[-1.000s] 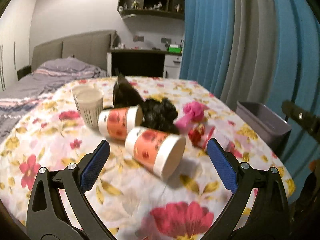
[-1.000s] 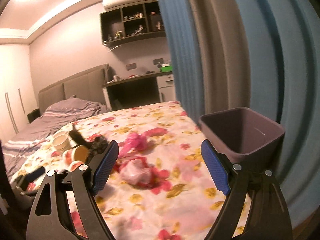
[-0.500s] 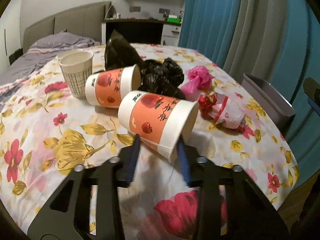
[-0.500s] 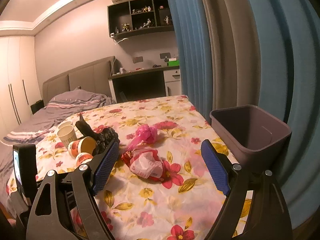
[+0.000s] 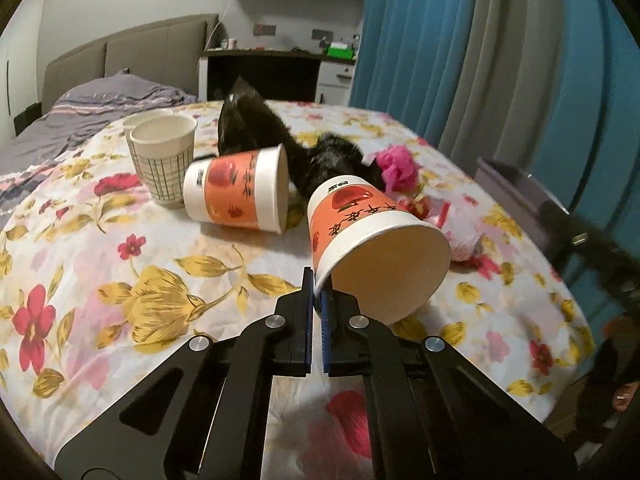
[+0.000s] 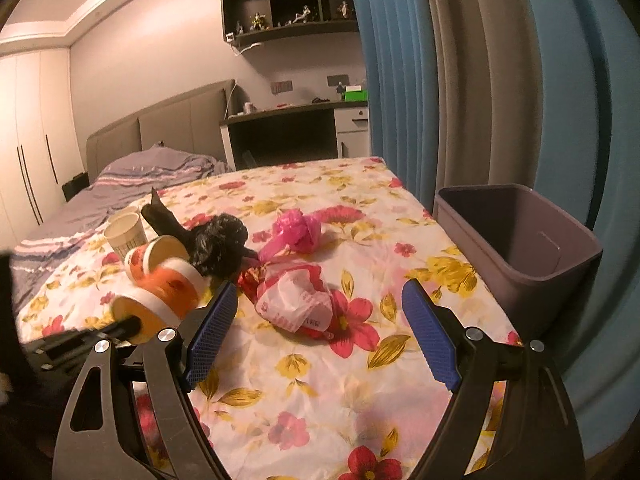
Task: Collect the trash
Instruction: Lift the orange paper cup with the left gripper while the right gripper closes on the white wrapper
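My left gripper (image 5: 317, 294) is shut on the rim of an orange paper cup (image 5: 372, 240), which is tilted with its mouth toward the camera, lifted off the floral table; the cup also shows in the right wrist view (image 6: 160, 296). A second orange cup (image 5: 236, 196) lies on its side. A crumpled black bag (image 5: 320, 160), a pink bag (image 6: 298, 232) and a red-and-white wrapper (image 6: 298, 300) lie on the table. My right gripper (image 6: 320, 328) is open and empty, just short of the wrapper. A grey bin (image 6: 520, 248) stands at the table's right edge.
Two stacked checked paper cups (image 5: 164, 160) stand upright at the back left. A bed (image 6: 160, 168) and a desk (image 6: 288, 128) are behind the table. Blue and grey curtains (image 6: 480, 80) hang on the right behind the bin.
My left gripper closed on the near orange cup's rim and lifted it, turning its mouth toward me. My right gripper stayed open and drew nearer the wrapper.
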`<state>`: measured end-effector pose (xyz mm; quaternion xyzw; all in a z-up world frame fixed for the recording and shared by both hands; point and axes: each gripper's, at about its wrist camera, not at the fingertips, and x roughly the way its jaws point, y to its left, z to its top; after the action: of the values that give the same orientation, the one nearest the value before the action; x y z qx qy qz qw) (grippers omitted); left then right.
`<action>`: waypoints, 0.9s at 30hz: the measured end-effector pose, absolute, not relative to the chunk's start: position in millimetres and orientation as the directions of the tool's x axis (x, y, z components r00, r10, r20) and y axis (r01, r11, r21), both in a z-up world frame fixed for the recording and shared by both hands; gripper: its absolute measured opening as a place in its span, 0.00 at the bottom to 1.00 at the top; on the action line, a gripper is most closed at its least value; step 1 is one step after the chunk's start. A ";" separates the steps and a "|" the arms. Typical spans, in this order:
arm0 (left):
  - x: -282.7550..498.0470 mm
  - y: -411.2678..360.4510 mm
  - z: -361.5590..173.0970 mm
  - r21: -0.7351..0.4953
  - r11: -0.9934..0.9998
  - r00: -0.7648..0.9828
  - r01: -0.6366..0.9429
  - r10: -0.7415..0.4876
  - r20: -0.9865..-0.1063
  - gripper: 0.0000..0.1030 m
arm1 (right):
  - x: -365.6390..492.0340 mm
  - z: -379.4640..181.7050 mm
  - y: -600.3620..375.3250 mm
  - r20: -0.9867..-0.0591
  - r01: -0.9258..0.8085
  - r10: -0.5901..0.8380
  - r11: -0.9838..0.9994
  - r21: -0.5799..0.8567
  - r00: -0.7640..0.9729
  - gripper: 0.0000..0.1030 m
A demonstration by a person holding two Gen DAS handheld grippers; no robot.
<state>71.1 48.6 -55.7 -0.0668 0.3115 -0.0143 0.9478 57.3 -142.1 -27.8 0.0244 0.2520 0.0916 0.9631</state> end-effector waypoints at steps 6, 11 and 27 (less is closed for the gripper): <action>53.9 55.3 -33.6 -0.149 0.989 0.851 -0.009 -0.071 -0.520 0.02 | 72.2 -38.2 -132.4 -0.521 -0.173 0.186 0.982 0.075 0.833 0.79; 50.6 71.2 -36.4 -0.188 0.982 0.854 -0.032 -0.071 -0.515 0.02 | 90.1 -46.3 -123.5 -0.564 -0.175 0.176 0.983 0.056 0.807 0.79; 43.1 90.6 -29.2 -0.214 0.976 0.875 -0.032 -0.077 -0.479 0.02 | 136.4 -81.4 -114.6 -0.744 -0.155 0.157 0.985 0.073 0.650 0.67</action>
<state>43.1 90.6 -29.2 -0.1084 0.2502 -0.0116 0.9620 136.4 -114.6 -81.4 0.0012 0.4096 0.0860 0.9082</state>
